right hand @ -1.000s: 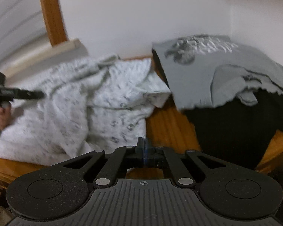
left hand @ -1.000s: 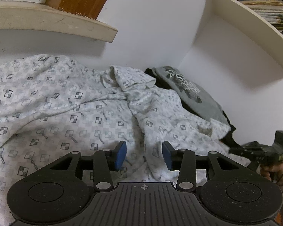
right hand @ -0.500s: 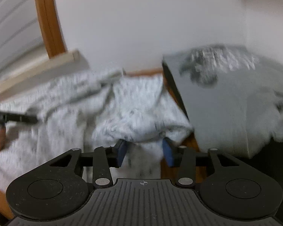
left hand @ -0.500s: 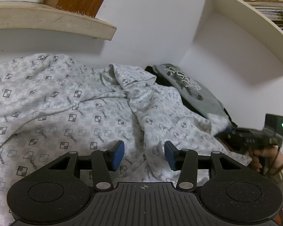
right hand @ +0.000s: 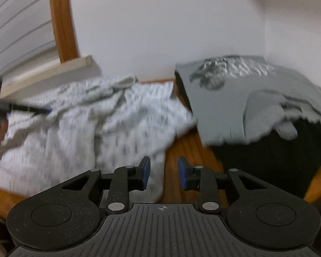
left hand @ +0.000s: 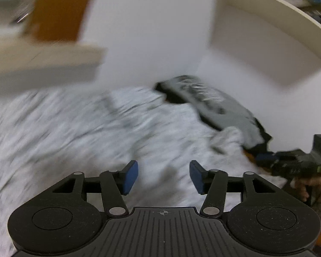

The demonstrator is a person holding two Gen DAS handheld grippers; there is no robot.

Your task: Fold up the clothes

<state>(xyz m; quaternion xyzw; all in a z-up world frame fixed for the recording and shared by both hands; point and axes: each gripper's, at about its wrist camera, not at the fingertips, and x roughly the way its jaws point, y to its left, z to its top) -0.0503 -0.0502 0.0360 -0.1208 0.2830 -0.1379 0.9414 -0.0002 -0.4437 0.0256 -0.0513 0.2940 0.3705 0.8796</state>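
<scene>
Both tools gape empty over crumpled clothes.
Left tool (left hand: 163, 178) hovers above the patterned white shirt (left hand: 79, 132); right tool (right hand: 163, 174) has the grey printed T-shirt (right hand: 226, 98) ahead-right.

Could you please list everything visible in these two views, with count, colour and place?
patterned garment: one, white with small dark print, spread crumpled over the left of the surface.
grey T-shirt: one, grey with a dark print, lying on the black clothing at the right by the wall.
black clothing: one pile, black, under the T-shirt.
wooden surface: one, orange-brown, bare between the garments.
wooden post: one, orange-brown, upright against the wall at left.
shelf: one, cream, upper right; its contents are blurred.
left gripper: one, black with blue pads, open over the patterned garment.
right gripper: one, black with blue pads, open at the garment's edge.
</scene>
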